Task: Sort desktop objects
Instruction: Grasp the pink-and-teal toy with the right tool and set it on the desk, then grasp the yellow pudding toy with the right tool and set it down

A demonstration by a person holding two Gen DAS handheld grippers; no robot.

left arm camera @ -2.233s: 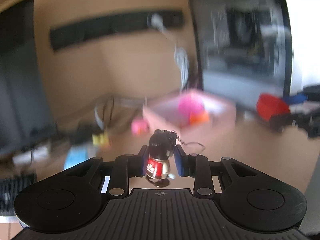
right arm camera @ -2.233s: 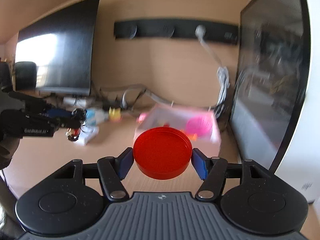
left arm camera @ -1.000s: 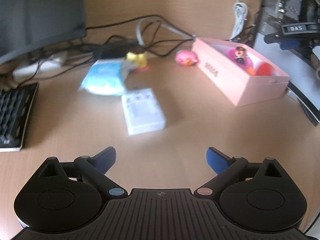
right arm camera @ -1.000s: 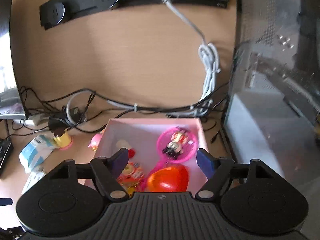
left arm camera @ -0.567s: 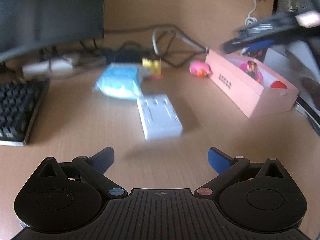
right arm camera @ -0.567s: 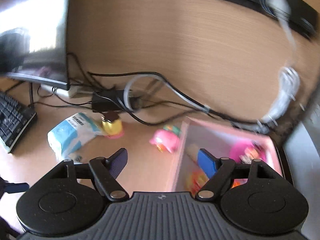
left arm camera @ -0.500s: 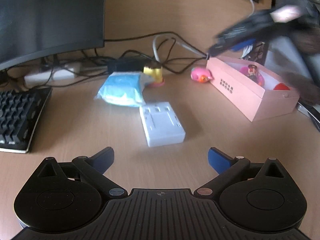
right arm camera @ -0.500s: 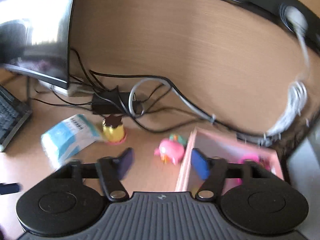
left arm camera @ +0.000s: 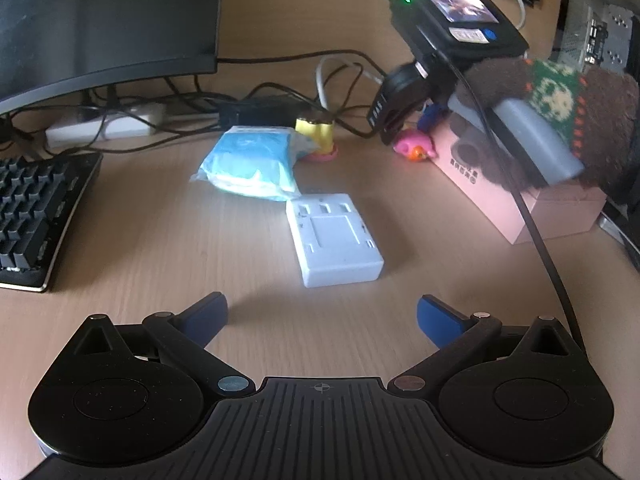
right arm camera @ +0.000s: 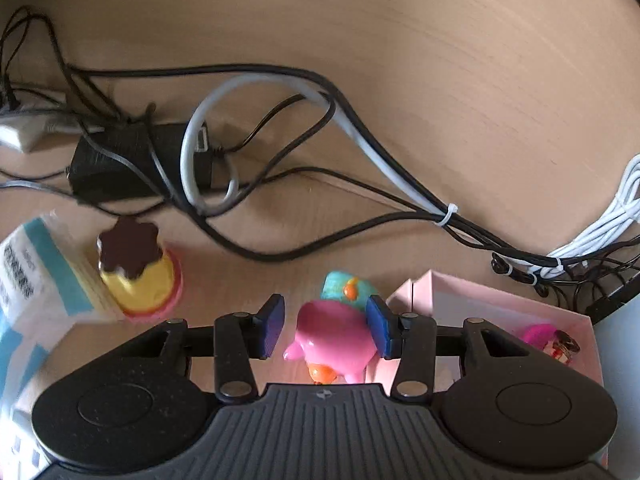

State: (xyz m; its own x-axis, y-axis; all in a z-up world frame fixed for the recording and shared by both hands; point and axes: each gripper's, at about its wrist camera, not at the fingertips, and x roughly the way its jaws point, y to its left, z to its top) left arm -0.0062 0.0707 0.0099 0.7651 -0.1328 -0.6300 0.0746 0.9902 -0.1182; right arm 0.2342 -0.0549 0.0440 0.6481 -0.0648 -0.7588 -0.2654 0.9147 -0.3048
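A pink toy with a teal cap (right arm camera: 334, 336) lies on the desk just left of the pink box (right arm camera: 480, 300). My right gripper (right arm camera: 325, 326) straddles it and its jaws are closing. The right pad sits against the toy; a small gap shows at the left pad. In the left wrist view the same toy (left arm camera: 414, 148) shows under a gloved hand (left arm camera: 560, 120). My left gripper (left arm camera: 322, 316) is open and holds nothing, low over the desk just short of a white plastic box (left arm camera: 334, 240). A yellow pudding toy (right arm camera: 138, 272) and a blue tissue pack (left arm camera: 252, 164) stand further left.
Tangled cables (right arm camera: 240, 160) and a black power adapter (right arm camera: 120, 160) lie behind the toys. A keyboard (left arm camera: 36, 208) and a monitor (left arm camera: 100, 20) are at the left. The pink box (left arm camera: 560, 208) holds small toys. A computer case stands at the far right.
My right gripper swung left from over the pink box, dropped to the pink toy and narrowed its jaws around it. The left gripper stayed open, almost still.
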